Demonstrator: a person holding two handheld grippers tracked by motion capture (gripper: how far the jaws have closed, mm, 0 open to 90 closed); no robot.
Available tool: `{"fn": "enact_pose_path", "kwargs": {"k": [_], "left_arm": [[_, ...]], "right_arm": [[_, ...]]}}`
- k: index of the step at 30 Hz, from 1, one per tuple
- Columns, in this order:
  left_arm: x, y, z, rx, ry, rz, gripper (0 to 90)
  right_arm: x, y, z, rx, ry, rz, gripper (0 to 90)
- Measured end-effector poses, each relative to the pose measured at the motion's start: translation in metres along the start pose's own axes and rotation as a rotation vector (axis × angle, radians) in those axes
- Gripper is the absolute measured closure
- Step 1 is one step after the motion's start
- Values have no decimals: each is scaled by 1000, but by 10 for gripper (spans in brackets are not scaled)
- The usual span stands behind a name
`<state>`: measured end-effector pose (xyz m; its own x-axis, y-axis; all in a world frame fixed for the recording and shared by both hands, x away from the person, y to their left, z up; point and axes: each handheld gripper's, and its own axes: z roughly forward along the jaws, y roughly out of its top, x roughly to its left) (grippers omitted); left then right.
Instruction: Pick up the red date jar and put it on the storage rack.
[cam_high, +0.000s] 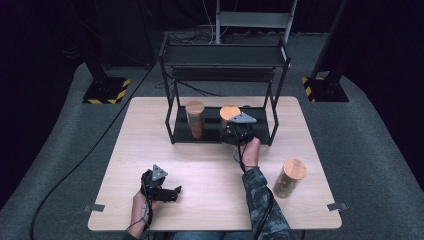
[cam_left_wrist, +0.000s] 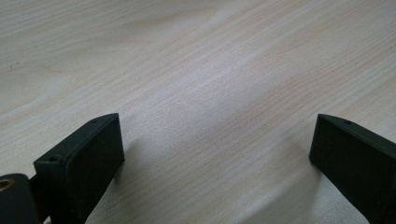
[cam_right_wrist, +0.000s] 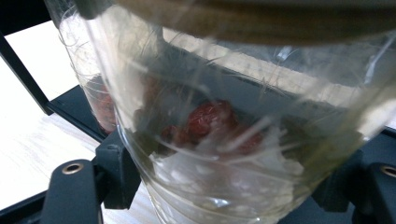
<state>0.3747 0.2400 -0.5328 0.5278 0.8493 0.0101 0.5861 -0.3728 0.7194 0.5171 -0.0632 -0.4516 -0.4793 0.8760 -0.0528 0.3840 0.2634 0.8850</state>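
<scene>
Right now the right gripper (cam_high: 235, 134) is clamped on a glass jar (cam_right_wrist: 224, 140) with a wooden lid, at the centre of the frame on the black rack's (cam_high: 272, 127) bottom shelf; red and white bits sit inside. Beside it, a second jar (cam_high: 195, 120) holds reddish-brown contents. At lower right a third jar (cam_high: 289, 178) stands on the table (cam_high: 200, 165), while the left gripper (cam_high: 170, 192), lower left, gapes wide over bare wood.
</scene>
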Motion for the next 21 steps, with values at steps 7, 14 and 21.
{"fn": "enact_pose_path", "kwargs": {"k": [7,14,21], "left_arm": [[0,0,0,0,0,0,23],[0,0,0,0,-1,0,23],[0,0,0,0,0,-1,23]], "right_arm": [[-1,2,3,3,2,4,246],[-4,4,8,9,4,9,246],[-5,7,11,16,1,2,246]]}}
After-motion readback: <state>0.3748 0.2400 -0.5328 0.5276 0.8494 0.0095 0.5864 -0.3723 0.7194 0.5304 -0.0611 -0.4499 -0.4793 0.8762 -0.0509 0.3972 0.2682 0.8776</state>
